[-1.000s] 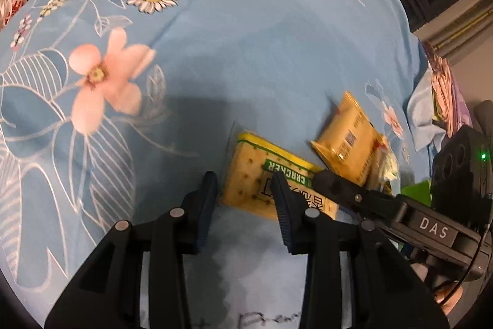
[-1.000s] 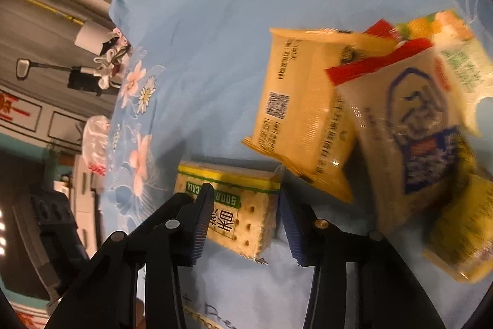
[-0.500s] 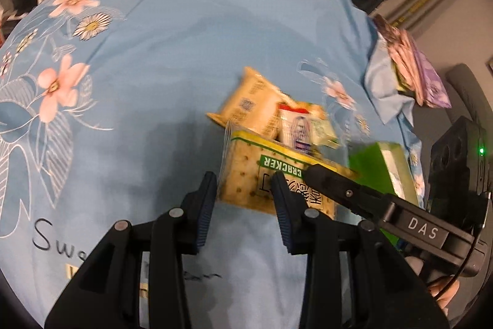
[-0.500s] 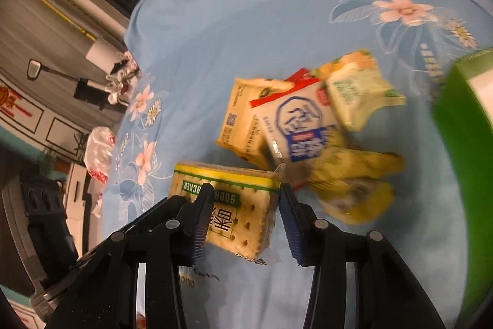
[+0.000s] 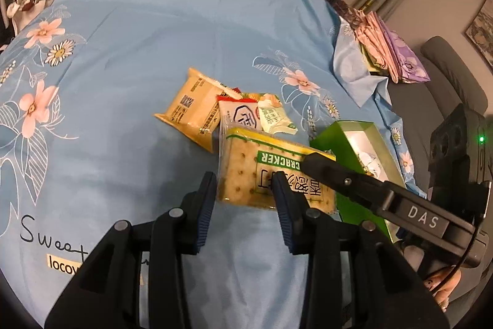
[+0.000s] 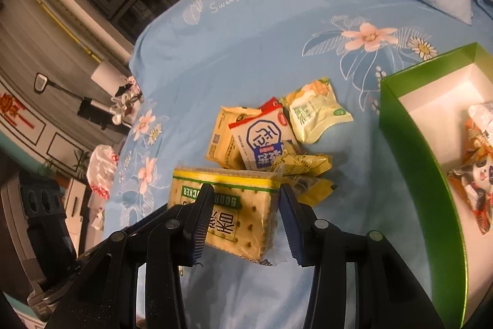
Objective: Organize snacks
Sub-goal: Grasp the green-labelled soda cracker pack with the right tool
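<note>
Cracker pack [image 6: 237, 211] lifted clear of bed [image 5: 154, 30] since earlier | yellow-green wrapper, clear film, dotted crackers | right gripper [image 6: 245, 216] clamps it | left gripper [image 5: 243, 199] parted, empty | near green box [image 6: 409, 150]

Left gripper [image 5: 243, 190] and right gripper [image 6: 246, 210] alike — black plastic frames, grey round screws, blue ribbed pads [image 5: 205, 205]. One finger bears "DAS" in white; a cable trails behind — bare skin below.

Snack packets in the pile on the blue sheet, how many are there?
5, though more may hide underneath: a tan packet, a blue-and-white packet on it, a pale green packet toward the green box, two yellow packets in front.
</note>
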